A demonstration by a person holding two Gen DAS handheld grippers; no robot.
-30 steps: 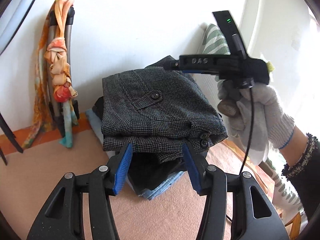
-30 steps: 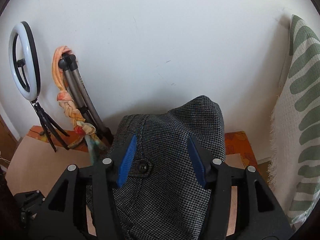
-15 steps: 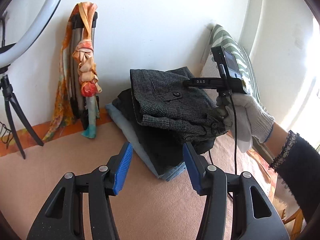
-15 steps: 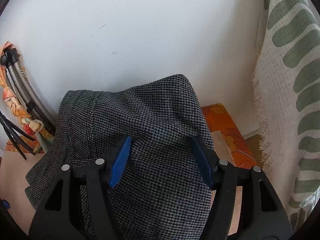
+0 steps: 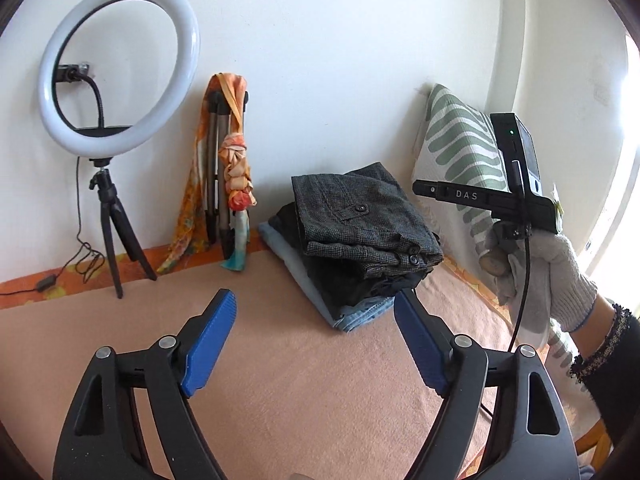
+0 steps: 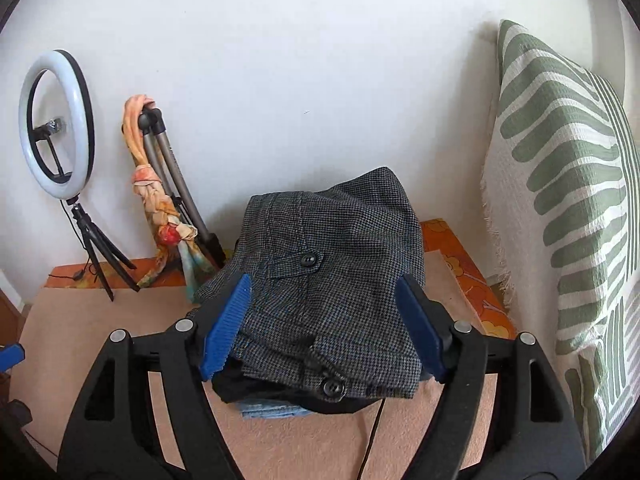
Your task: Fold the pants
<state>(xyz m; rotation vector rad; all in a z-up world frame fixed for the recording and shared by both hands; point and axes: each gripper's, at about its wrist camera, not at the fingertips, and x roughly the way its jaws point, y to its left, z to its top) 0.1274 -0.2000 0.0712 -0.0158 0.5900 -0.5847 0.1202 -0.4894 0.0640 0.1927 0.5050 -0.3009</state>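
A second before, my left gripper [image 5: 316, 344] had been right up against the stack, its blue pads at the front edge of the folded grey houndstooth pants [image 5: 360, 216]. By this moment I had drawn it back well clear, so the whole corner came into view: from the left, the ring light [image 5: 120, 68] on its small tripod, then the scarf-wrapped tripod [image 5: 230, 168] leaning on the wall, then the pile of clothes. Its jaws stood wide apart with nothing between them, over bare peach blanket [image 5: 280, 380].

The pants lay folded on top of the pile, above a dark garment [image 5: 348, 284] and a pair of blue jeans [image 5: 352, 316], buttons facing the front. I judged the fold done and the pants stacked.

My right gripper [image 6: 324, 328] had risen off the cloth it was pressing half a second earlier; its pads were spread either side of the pants, which I took to be lying below, gripping nothing. From the left view it hung just right of the pile, before the green-striped cushion [image 5: 460, 148].

No containers were in sight; the pile itself served as the only holder.
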